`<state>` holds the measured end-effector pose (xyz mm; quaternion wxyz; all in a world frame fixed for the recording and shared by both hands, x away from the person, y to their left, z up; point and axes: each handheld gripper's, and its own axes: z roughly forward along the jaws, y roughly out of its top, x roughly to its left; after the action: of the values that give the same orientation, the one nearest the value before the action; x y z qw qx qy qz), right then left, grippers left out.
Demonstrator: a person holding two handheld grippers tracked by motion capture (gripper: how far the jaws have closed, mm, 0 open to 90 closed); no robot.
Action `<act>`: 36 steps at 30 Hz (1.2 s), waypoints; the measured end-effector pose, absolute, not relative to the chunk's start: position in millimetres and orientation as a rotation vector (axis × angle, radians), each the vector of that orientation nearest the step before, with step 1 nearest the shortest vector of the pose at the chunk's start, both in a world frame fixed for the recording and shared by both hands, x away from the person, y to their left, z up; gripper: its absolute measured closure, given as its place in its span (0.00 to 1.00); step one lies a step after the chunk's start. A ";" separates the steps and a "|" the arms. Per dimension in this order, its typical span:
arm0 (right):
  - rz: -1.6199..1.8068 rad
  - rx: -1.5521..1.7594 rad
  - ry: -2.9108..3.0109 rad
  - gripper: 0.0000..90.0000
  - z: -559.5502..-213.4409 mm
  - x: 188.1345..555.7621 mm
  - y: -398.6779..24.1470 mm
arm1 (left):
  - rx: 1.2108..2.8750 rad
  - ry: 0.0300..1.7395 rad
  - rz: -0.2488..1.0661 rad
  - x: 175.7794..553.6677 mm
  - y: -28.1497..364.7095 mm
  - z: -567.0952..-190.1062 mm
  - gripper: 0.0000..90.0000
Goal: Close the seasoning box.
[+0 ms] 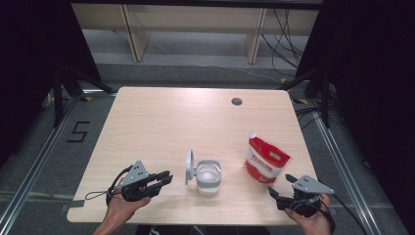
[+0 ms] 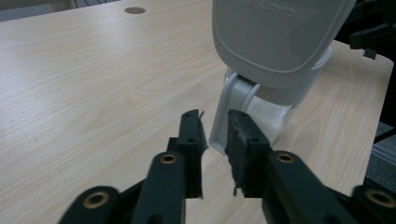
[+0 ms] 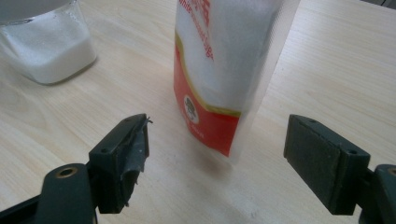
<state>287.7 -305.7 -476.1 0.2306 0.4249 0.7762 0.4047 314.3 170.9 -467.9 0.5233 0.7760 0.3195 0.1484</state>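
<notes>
The sugar bag (image 1: 265, 160) stands upright but soft near the right edge of the bench (image 1: 161, 122), and the clear jar (image 1: 209, 177) with white grains sits in the middle, its hinged lid (image 1: 189, 167) raised. I judge two risks — the right gripper (image 1: 283, 192) may squeeze the limp bag too low and spill it, and the left gripper (image 1: 159, 180) may push the light jar sideways. The left one lies low, pointing at the jar, jaws almost together and holding nothing. The right one, also low, points at the bag with jaws wide and empty — the bag is beyond them, not touched.
</notes>
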 end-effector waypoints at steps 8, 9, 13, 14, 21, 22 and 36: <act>1.103 1.130 2.139 0.26 -475.4 284.5 -308.3 | 1.828 0.754 0.369 316.7 165.5 -461.7 0.99; 1.100 1.126 2.143 0.26 -475.7 284.3 -308.0 | 1.826 0.760 0.362 316.2 164.3 -461.0 0.99; 1.103 1.107 2.137 0.25 -475.1 282.7 -307.5 | 1.815 0.747 0.352 317.3 161.3 -459.1 0.99; 1.111 1.102 2.122 0.25 -475.4 282.3 -307.2 | 1.819 0.746 0.355 317.7 161.2 -457.6 0.99; 1.107 1.122 2.138 0.25 -474.9 278.7 -308.6 | 1.830 0.720 0.338 322.5 152.9 -452.7 0.99; 1.099 1.120 2.135 0.26 -474.8 278.3 -309.1 | 1.832 0.721 0.332 322.7 151.7 -452.1 0.99; 1.097 1.125 2.138 0.26 -476.1 276.6 -307.8 | 1.861 0.669 0.311 328.6 136.1 -445.7 0.99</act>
<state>276.6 -307.8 -476.1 0.2418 0.4113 0.7819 0.4013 328.6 136.1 -445.7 0.5393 0.7827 0.2816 0.1310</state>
